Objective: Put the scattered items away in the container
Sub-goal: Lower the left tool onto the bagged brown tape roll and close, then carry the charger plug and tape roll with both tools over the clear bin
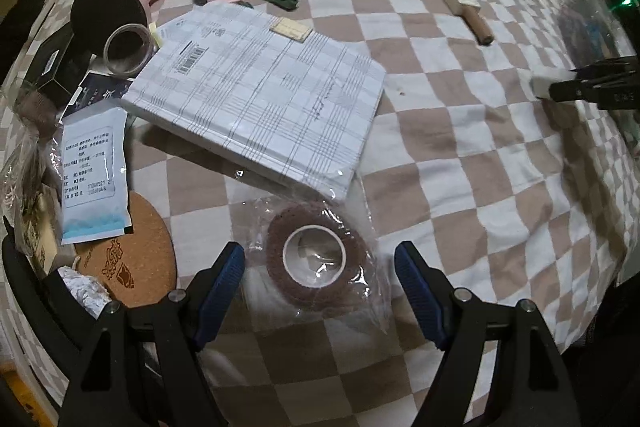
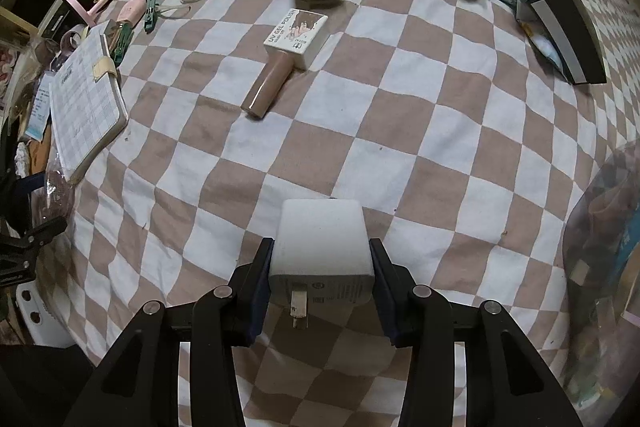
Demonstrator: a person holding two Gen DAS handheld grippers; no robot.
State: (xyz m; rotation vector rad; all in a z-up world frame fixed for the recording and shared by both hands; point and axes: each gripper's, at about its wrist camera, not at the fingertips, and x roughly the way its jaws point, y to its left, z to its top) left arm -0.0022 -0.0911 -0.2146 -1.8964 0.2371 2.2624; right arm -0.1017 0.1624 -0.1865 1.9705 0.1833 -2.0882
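container (image 2: 608, 247): cut by right edge, contents blurred
charger (image 2: 322, 247): sides hidden by fingers
packet (image 1: 94, 171) text: too small to read

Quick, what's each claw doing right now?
Left gripper: open around a wrapped tape roll, not gripping it.
Right gripper: closed on a white charger plug.

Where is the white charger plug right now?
In the right wrist view, the white charger plug sits clamped in the right gripper, above the checkered cloth.
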